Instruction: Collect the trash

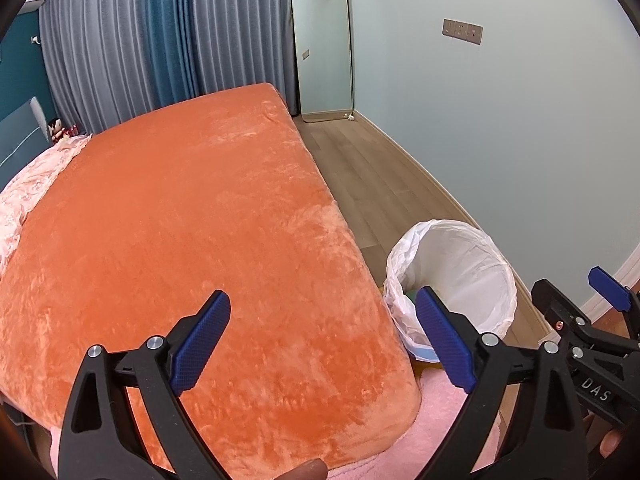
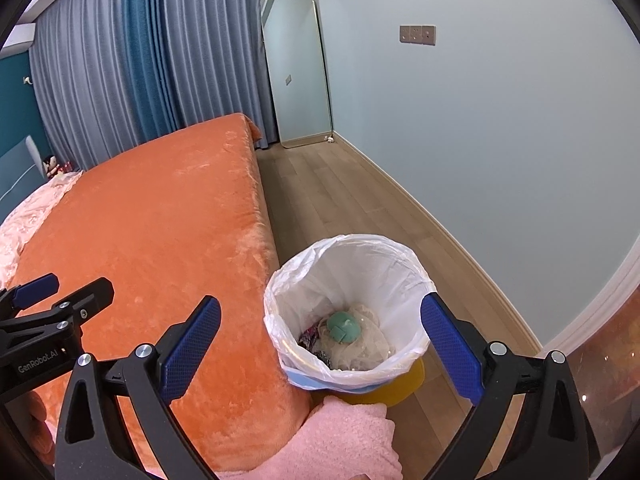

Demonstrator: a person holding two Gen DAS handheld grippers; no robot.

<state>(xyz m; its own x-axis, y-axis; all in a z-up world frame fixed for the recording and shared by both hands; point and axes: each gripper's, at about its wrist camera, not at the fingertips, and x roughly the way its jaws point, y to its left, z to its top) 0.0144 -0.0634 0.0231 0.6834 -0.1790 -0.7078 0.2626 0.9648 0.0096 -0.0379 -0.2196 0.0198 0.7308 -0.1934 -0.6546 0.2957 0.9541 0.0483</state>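
A yellow trash bin (image 2: pixel 404 388) lined with a white plastic bag (image 2: pixel 352 264) stands on the floor beside the bed corner; it also shows in the left wrist view (image 1: pixel 452 264). Inside lie a green round object (image 2: pixel 343 326), crumpled pale wrapping (image 2: pixel 368 346) and dark scraps (image 2: pixel 316 340). My right gripper (image 2: pixel 320 354) is open and empty, above the bin's near rim. My left gripper (image 1: pixel 322 344) is open and empty over the orange bed corner. Each gripper shows at the edge of the other's view (image 1: pixel 580 312) (image 2: pixel 60 300).
The bed with an orange plush cover (image 1: pixel 180 220) fills the left. A pink fleece (image 2: pixel 340 440) hangs at its near corner. Pink bedding (image 1: pixel 28 184) lies at the head. A wood floor strip (image 2: pixel 340 200), pale wall, standing mirror (image 2: pixel 298 72) and curtains (image 2: pixel 140 60) lie beyond.
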